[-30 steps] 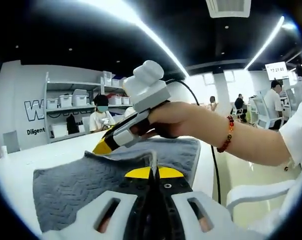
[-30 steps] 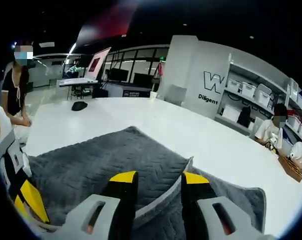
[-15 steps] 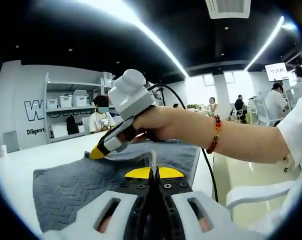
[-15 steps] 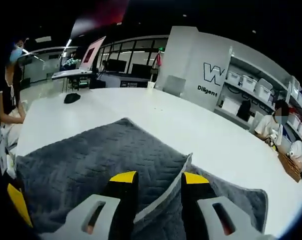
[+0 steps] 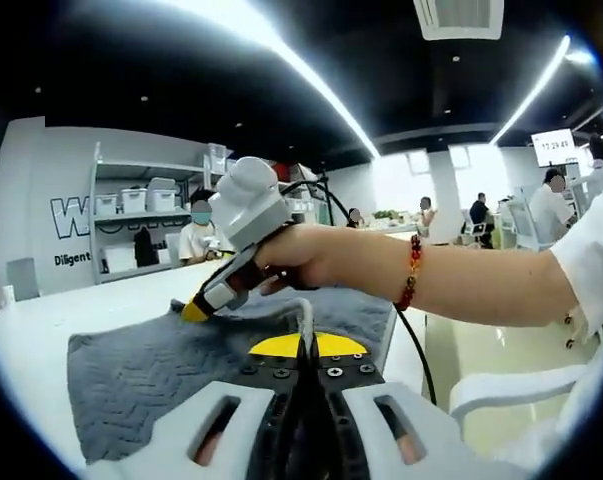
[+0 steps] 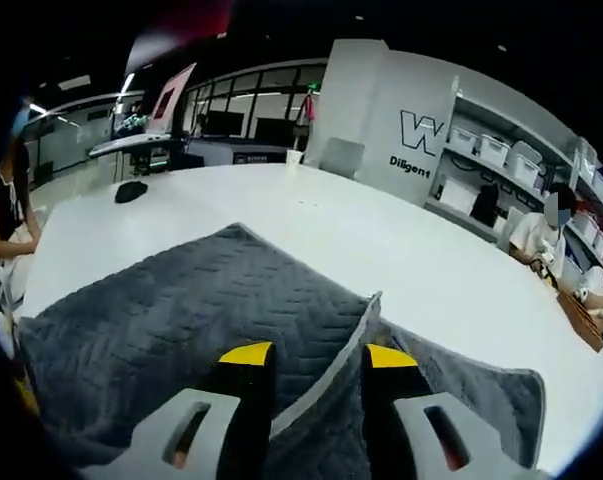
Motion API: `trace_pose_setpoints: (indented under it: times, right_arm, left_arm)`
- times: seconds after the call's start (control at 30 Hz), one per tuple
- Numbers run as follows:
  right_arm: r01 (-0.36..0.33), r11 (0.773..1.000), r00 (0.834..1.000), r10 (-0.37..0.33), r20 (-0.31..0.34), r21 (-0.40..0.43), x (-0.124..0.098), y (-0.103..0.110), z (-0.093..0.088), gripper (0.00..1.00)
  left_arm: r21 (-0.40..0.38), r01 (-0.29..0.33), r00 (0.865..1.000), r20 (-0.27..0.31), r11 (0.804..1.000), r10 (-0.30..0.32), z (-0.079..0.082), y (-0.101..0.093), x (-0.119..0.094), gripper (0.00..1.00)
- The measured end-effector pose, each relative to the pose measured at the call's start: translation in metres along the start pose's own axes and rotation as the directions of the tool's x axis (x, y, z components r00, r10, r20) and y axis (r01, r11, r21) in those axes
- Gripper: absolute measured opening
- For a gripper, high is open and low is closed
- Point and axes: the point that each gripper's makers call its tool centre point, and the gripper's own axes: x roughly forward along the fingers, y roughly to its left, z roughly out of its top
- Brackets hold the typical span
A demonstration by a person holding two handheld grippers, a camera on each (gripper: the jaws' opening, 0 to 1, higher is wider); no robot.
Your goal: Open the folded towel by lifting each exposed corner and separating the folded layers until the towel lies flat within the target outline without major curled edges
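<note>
White table [image 6: 401, 260] sits in an open-plan office w/ shelving and seated people at the far side. Grey towel [image 6: 181, 320] lies on it, partly folded. Right gripper [image 6: 309, 362] straddles a raised fold edge, jaws apart, no clamp yet. Left gripper [image 5: 303, 345] is clamped on a towel edge. Vs. a sec ago, right gripper has shifted left over the towel, so more top layer shows; unfolding is underway, not flat.

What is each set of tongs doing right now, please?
Left tongs: shut on an edge of the grey towel.
Right tongs: jaws apart, a raised towel fold between them; grip cannot be told.
</note>
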Motion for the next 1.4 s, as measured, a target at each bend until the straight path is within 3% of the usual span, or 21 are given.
trace_pose_setpoints:
  times: [0.63, 1.4]
  right_arm:
    - [0.020, 0.998, 0.999, -0.018, -0.036, 0.065, 0.006, 0.000, -0.016, 0.28]
    - [0.021, 0.992, 0.998, -0.014, -0.053, 0.121, 0.034, -0.011, -0.012, 0.23]
  left_arm:
    - [-0.004, 0.005, 1.000, 0.007, 1.000, -0.005, -0.001, -0.004, -0.003, 0.00]
    - [-0.001, 0.021, 1.000, 0.008, 1.000, -0.021, -0.003, 0.002, -0.008, 0.00]
